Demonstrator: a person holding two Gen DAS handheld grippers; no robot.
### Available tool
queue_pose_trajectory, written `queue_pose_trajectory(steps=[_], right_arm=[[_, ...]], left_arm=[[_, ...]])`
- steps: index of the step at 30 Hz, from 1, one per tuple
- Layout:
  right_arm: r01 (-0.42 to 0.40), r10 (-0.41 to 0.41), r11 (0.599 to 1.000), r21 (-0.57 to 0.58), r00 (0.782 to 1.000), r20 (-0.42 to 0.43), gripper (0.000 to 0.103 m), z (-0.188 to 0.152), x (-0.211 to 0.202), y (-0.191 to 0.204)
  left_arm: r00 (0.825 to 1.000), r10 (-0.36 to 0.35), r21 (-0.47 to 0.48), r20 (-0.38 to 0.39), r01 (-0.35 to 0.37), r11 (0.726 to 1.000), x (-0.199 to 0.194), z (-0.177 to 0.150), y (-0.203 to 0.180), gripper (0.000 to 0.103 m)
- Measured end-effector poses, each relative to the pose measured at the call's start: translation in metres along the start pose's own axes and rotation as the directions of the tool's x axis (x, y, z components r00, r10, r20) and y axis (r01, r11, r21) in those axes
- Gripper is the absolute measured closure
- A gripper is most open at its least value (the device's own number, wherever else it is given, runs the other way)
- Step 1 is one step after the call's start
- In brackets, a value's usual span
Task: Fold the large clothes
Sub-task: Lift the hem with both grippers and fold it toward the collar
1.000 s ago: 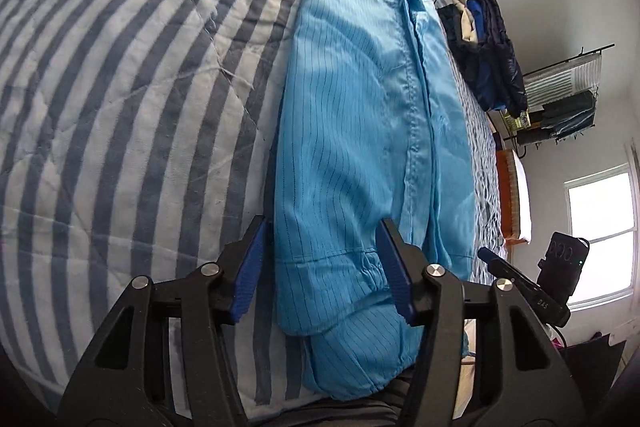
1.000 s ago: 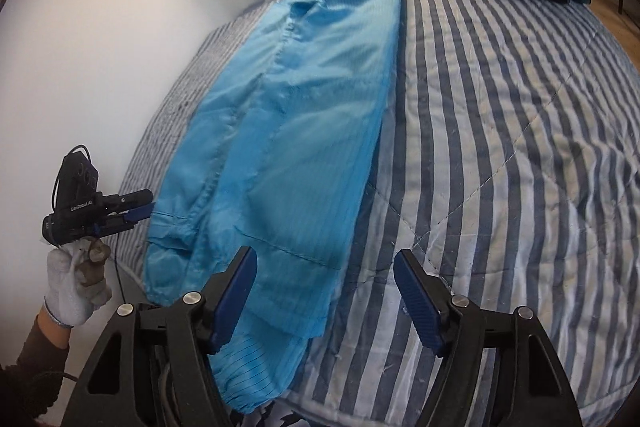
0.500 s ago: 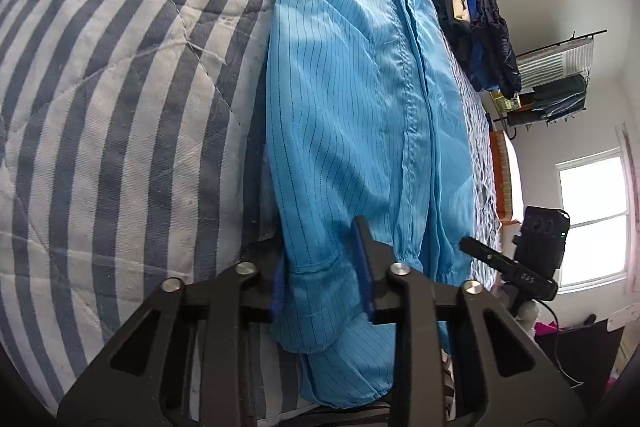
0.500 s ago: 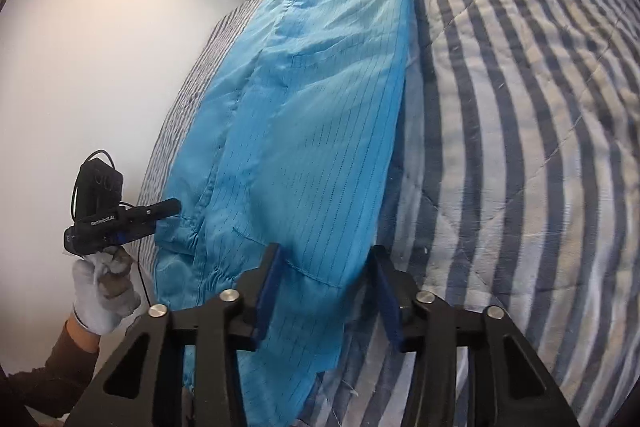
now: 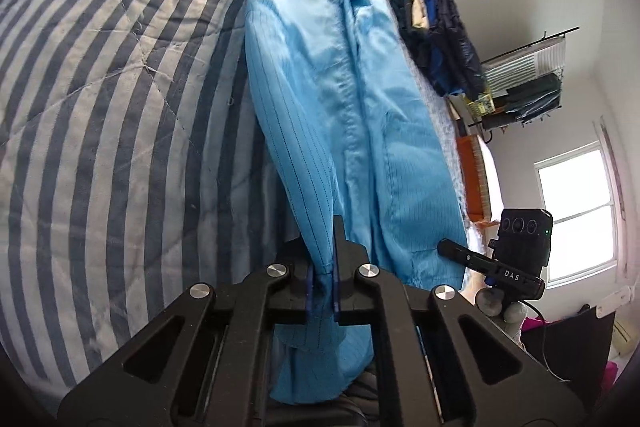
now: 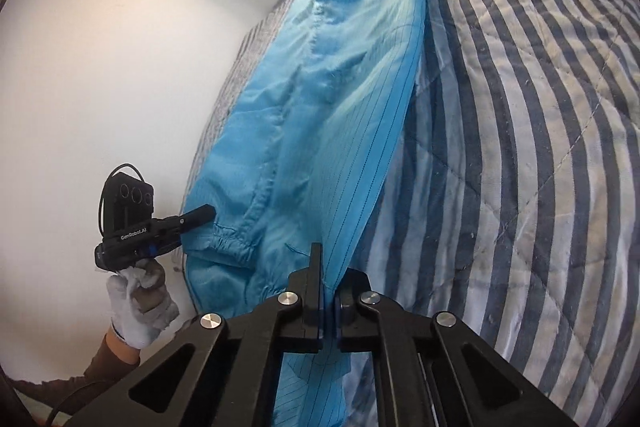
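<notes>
striped grey-and-white quilt (image 5: 120, 107) covers the bed, and a long blue garment (image 5: 340, 99) lies stretched along it, collar at the far end, near hem spilling over the bed's edge. from the left wrist view, the left gripper (image 5: 322, 283) has just been closing and now pinches a gathered fold of the garment's near left edge, the cloth pulled up into a ridge between its pads. beyond it, dark jackets (image 5: 440, 39) are piled at the far side, a wire rack (image 5: 528, 83) hangs on the wall, and a window (image 5: 580, 211) glows. the other tool floats at right, with "das" legible on its side.

from the right wrist view, the right gripper (image 6: 328, 301) has likewise just been closing and is clamped on the garment's opposite long edge near the hem. a white-gloved hand (image 6: 140, 303) at left carries the left tool, marked "genrobot.ai", its tip against the elastic cuff (image 6: 228, 243) of a sleeve.

the fabric looks thin, light and slick, pinstriped, likely to slide and billow when lifted. i judge the hem corners and side seams the safest holds, since a single layer could slip from the pads.
</notes>
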State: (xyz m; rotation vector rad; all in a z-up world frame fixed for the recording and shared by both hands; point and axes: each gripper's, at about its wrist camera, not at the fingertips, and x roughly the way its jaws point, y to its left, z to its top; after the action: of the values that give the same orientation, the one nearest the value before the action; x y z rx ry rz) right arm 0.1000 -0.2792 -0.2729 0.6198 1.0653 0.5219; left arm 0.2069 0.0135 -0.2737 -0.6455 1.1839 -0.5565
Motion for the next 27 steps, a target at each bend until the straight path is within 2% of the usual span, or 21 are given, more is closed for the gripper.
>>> queue_pose_trajectory(steps=[6,10,13,16,19,23,27], right_arm=[[-0.057,0.057,0.998,-0.023,0.998,-0.001,0.103,-0.013,-0.027,0.012],[-0.127,0.127,0.992,0.001,0.992,0.007,0.103,-0.028,-0.044,0.017],[-0.148,0.148,0.989,-0.004,0.989,0.002,0.103,-0.035,-0.051,0.015],[-0.134,0.134,0.991,0.001,0.991,-0.005,0.103,-0.026,-0.037,0.013],[-0.143,0.143,0.99,0.016,0.989,0.026,0.103,-0.005,-0.034,0.01],[-0.115,0.119,0.992,-0.047,0.99,0.08,0.103,0.039,-0.042,0.025],[-0.07,0.079,0.995,-0.076,0.99,0.12,0.103,0.069,-0.047,0.034]], left_arm=[[0.998,-0.065,0.003,-0.001,0.065,0.998,-0.034,-0.022,-0.012,0.101],[0.994,-0.112,0.016,0.011,0.112,0.994,-0.06,-0.042,-0.023,0.101],[0.995,-0.095,0.025,0.015,0.095,0.995,-0.064,-0.043,-0.022,0.101],[0.997,-0.068,0.018,0.019,0.068,0.998,-0.055,-0.029,-0.021,0.101],[0.995,-0.086,0.03,0.052,0.085,0.996,-0.052,-0.004,-0.032,0.101],[0.99,-0.091,0.067,0.103,0.085,0.994,-0.056,0.034,-0.043,0.101],[0.987,-0.074,0.093,0.141,0.061,0.994,-0.049,0.071,-0.052,0.101]])
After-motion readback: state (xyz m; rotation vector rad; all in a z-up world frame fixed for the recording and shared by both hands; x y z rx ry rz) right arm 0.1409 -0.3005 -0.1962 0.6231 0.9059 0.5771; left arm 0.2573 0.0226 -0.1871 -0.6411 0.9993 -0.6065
